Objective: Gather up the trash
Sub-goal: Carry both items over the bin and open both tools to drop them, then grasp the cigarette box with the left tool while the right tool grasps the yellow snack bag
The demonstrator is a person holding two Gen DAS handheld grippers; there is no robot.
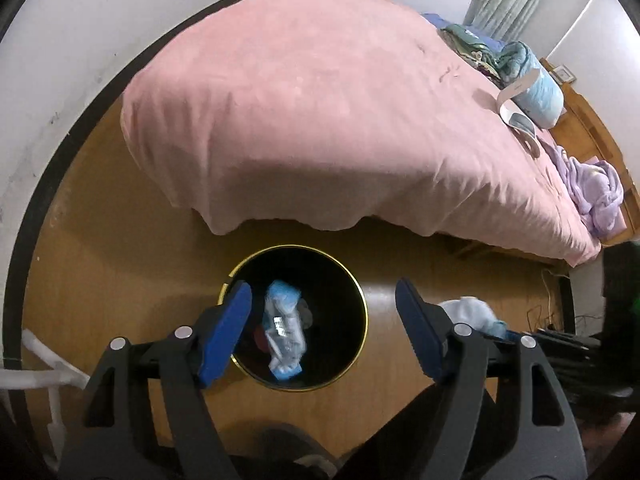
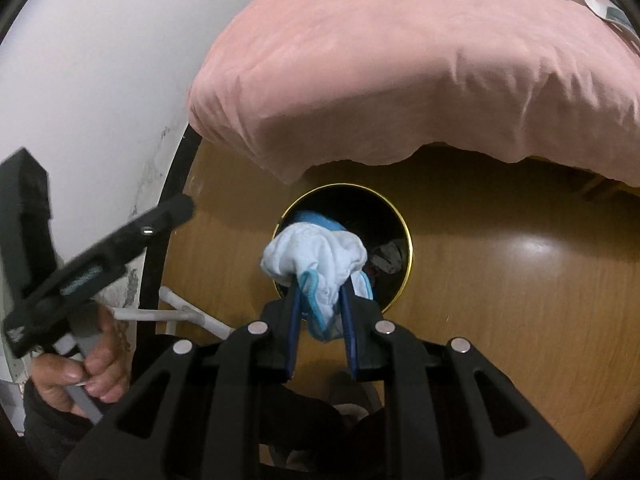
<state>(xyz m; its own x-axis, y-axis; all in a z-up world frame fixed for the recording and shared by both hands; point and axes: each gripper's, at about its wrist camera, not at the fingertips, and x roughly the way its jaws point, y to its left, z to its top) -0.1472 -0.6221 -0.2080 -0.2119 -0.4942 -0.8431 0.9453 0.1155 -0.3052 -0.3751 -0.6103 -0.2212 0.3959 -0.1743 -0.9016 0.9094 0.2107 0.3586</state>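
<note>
A round black trash bin with a gold rim (image 1: 362, 300) stands on the wooden floor by the bed; it also shows in the right wrist view (image 2: 406, 236). A blue and clear plastic wrapper (image 1: 284, 332) is in the bin's mouth. My left gripper (image 1: 324, 308) is open and empty above the bin. My right gripper (image 2: 322, 286) is shut on a crumpled white face mask with blue ear loops (image 2: 316, 256), held over the bin's near rim. The mask also shows at the right of the left wrist view (image 1: 472, 312).
A bed with a pink cover (image 1: 320, 112) overhangs the floor just behind the bin. Folded clothes (image 1: 536, 80) and a purple cloth (image 1: 596, 196) lie on its far side. A white wall (image 2: 80, 80) and white pipes (image 2: 184, 312) are at the left.
</note>
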